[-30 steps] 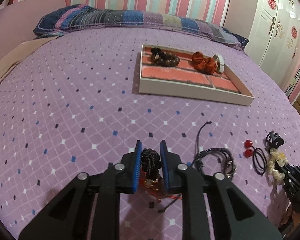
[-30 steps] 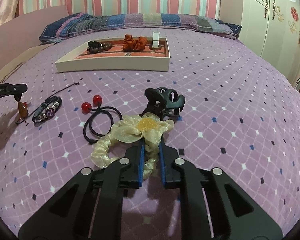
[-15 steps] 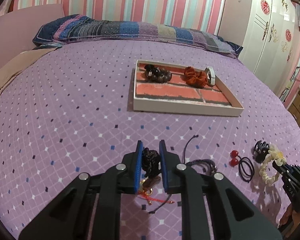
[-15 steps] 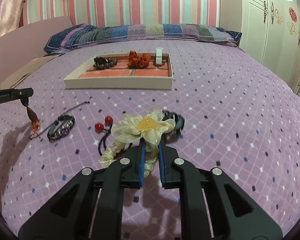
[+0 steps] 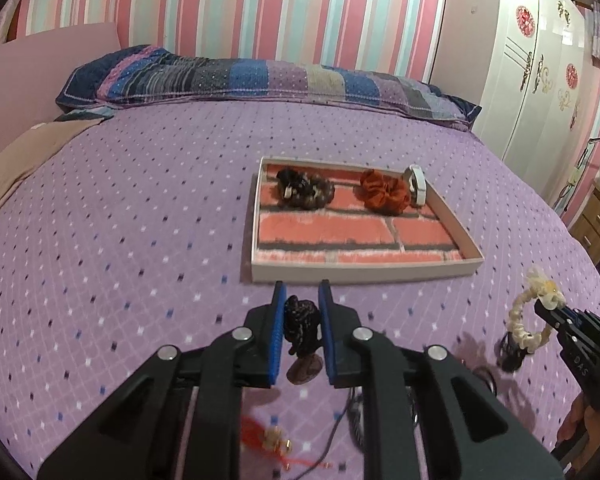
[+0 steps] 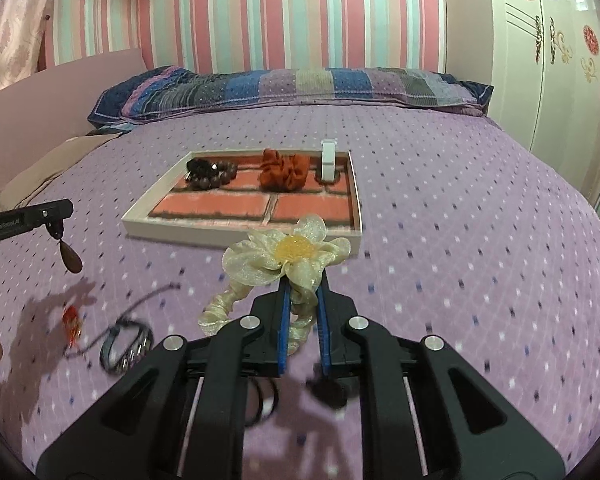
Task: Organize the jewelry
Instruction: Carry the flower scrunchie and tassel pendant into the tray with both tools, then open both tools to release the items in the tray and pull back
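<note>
Leftmost, the left gripper [image 5: 302, 312] is clamped on the dark braided cord of a pendant [image 5: 300, 328], whose brown teardrop stone hangs below the blue pads [image 5: 277, 336], clear of the purple bedspread [image 5: 120, 240]; in the right wrist view the same pendant [image 6: 70, 258] dangles from the left gripper [image 6: 54, 220] at the frame's left edge. Under it on the bedspread lie a red charm [image 6: 71, 320] on a thin cord and, just beside it, a dark bracelet [image 6: 126, 346]. Ahead sits the tray [image 5: 474, 254] with its brick-pattern floor, holding along its far side a brown bead bracelet [image 5: 306, 192], an orange scrunchie [image 5: 382, 192] and a white ring [image 5: 416, 184] standing on edge. Further right, the right gripper [image 6: 303, 294] is closed on a cream flower hair tie [image 6: 288, 258], lifted off the bedspread with its loop hanging down; the left wrist view shows that hair tie [image 5: 530, 316] raised at the right gripper [image 5: 552, 314]. Blurred dark items lie on the bedspread below the right gripper.
</note>
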Demonstrator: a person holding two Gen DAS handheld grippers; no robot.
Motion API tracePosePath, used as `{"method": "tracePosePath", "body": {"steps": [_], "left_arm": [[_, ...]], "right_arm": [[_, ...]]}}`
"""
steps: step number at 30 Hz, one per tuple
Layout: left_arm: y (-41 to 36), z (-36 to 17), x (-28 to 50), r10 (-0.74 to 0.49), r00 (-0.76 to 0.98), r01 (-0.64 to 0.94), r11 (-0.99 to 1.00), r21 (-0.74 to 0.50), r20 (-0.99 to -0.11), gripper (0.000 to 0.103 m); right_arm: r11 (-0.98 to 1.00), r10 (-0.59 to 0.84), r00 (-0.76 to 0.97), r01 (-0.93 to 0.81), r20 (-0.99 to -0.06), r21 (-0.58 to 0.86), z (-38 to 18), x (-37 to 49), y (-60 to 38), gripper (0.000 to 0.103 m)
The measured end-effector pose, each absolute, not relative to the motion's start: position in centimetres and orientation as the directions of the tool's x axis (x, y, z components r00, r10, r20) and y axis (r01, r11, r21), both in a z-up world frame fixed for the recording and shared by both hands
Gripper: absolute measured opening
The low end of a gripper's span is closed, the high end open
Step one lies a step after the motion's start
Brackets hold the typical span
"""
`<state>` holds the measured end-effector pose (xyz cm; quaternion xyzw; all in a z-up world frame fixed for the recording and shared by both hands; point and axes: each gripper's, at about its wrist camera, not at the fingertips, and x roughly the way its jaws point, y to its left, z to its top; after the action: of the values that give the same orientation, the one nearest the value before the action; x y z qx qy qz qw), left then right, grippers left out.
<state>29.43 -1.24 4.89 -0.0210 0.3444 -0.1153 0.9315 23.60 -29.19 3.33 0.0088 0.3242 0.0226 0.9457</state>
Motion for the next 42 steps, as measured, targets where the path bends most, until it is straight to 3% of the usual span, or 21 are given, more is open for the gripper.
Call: {"method": "tracePosePath", "body": {"steps": [16, 34, 38, 42], "left_arm": [[-5.8, 5.6, 42.1, -0.241, 0.727, 0.201, 0.970, -0.136, -0.643, 0.017], [-4.7, -1.4, 52.1, -0.120, 0.645, 0.117, 0.991, -0.058, -0.755, 0.017], [-4.4, -2.5, 53.0, -0.075, 0.621, 0.096, 0.995, -0.020, -0.780, 0.017], [-4.3, -3.4, 52.8, -0.040, 0.618, 0.092, 0.996, 0.021, -0.785, 0.018]], "right_arm": [[1.000, 0.014, 0.756, 0.003, -0.654, 0.025, 3.3, 39.9, -29.2, 0.012], [0.996, -0.068, 0.618, 0.082, -0.783, -0.022, -2.9, 50.6, -31.1, 0.013], [0.996, -0.073, 0.583, 0.081, -0.809, -0.032, -3.9, 51.6, -31.0, 0.015], [0.996, -0.077, 0.551, 0.080, -0.831, -0.040, -4.8, 52.0, -31.0, 0.024]]}}
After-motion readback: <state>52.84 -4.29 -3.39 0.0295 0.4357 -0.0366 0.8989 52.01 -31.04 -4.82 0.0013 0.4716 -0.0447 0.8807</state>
